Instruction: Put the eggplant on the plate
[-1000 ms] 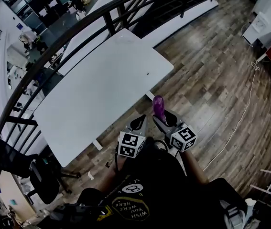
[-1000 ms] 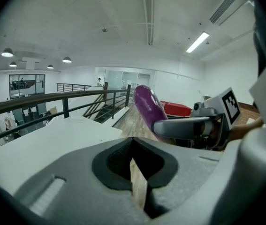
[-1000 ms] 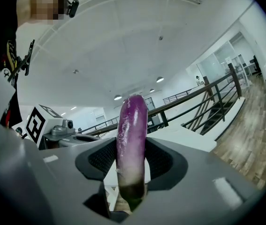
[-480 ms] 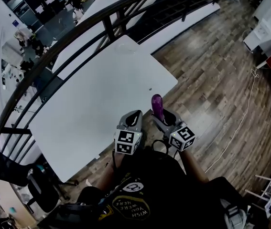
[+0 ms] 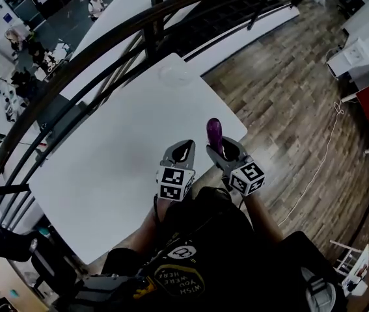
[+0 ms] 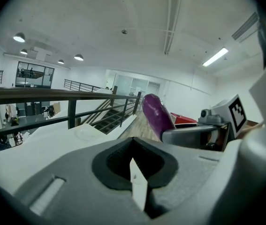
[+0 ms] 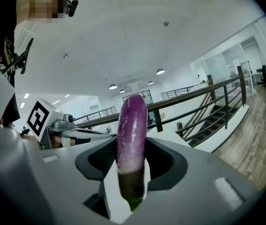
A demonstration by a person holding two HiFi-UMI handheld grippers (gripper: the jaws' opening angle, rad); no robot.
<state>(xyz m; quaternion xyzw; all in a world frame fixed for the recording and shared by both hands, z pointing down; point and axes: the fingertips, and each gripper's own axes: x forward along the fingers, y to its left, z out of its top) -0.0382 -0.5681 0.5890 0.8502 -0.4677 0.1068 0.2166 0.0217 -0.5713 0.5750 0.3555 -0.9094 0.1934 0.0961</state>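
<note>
Purple eggplant (image 5: 213,132) now above table (image 5: 106,161), nearer plate (image 5: 174,77)

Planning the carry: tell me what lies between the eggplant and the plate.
Only bare white table lies between the eggplant, held in the right gripper, and the clear plate, as the head view shows.

The white table (image 5: 119,155) offers a bare surface from its near edge, where both grippers are held, to the clear plate (image 5: 174,77) at its far corner, so passage across it is open. A dark railing (image 5: 153,25) runs along the far side, just behind the plate, and blocks approach from beyond. To the right lies open wooden floor (image 5: 288,109). The right gripper (image 5: 218,149), clamped on an upright eggplant (image 5: 214,132), sits just beside the left gripper (image 5: 183,153) and restricts sideways travel between them.
</note>
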